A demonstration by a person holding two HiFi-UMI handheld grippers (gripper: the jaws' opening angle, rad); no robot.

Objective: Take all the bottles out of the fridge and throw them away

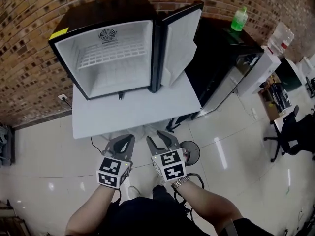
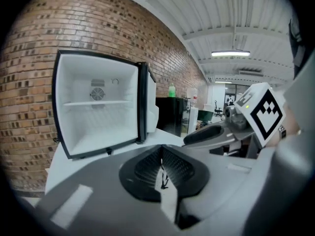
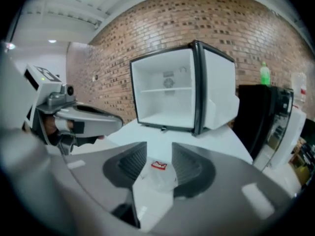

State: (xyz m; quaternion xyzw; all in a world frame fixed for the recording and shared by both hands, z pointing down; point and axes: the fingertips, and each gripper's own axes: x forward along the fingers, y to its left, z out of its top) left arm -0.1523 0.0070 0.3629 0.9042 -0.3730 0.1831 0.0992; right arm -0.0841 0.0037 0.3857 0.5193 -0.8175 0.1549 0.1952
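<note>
i look down on a small black fridge with a white inside (image 1: 106, 58) that stands at the back left of the white surface (image 1: 133, 112). its door (image 1: 179, 45) hangs wide open over the right edge. i see only a wire shelf and bare white walls inside, no bottle anywhere, so i judge the emptying done or close to it.

both my tools hang low in front of the surface's front edge, side by side and clear of it. the left gripper (image 2: 161, 156) has its jaws together with nothing between them. the right gripper (image 3: 156, 156) has its jaws apart. in their gap shows a small clear thing with a red mark (image 3: 158, 166). i cannot tell whether it is a bottle, or whether it lies between the jaws or beyond them.

one green plastic bottle (image 1: 239, 18) stands on the black cabinet (image 1: 216, 48) to the right, outside the fridge.

what worries me:
- i might grab that green bottle, which the task does not ask for.
- the clear thing could be a bottle that missed the bin, and i would leave it behind.
- reaching in again, a jaw could catch the front edge or knock the open door.
</note>
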